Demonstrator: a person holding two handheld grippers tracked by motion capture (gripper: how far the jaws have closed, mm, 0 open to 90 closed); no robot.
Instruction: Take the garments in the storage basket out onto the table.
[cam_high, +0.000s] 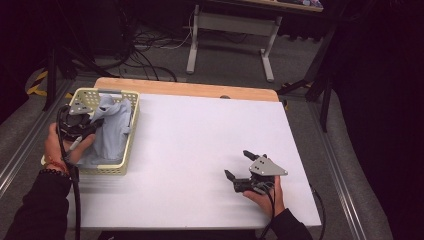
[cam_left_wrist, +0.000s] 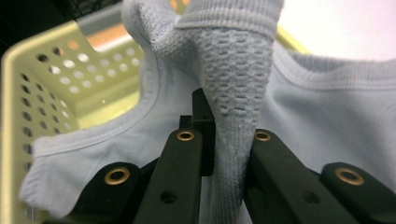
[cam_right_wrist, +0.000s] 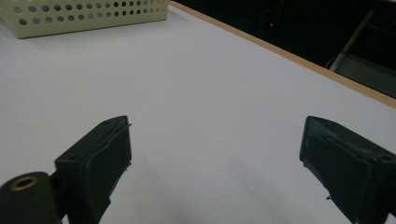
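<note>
Now, left tool (cam_left_wrist: 224, 140) clenched on pale blue garment (cam_left_wrist: 233, 70) in cream basket (cam_left_wrist: 42, 84), right tool (cam_right_wrist: 215, 158) released, no writing readable.

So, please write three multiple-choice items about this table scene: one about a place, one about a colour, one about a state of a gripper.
1. Where does the pale blue knitted garment lie?
A. in the pale yellow perforated plastic basket
B. on the bare white tabletop
C. on the floor

2. What colour is the basket?
A. red
B. pale yellow
C. black

3. How does the left gripper stand?
A. wide open above the table
B. shut on nothing
C. shut on a fold of the garment

Answers:
1. A: the high view shows the garment inside the basket at the table's left edge.
2. B: its holed walls look pale yellow in all three views.
3. C: the left gripper view shows ribbed cloth pinched between the black jaws; the right gripper stands open over the tabletop.
</note>
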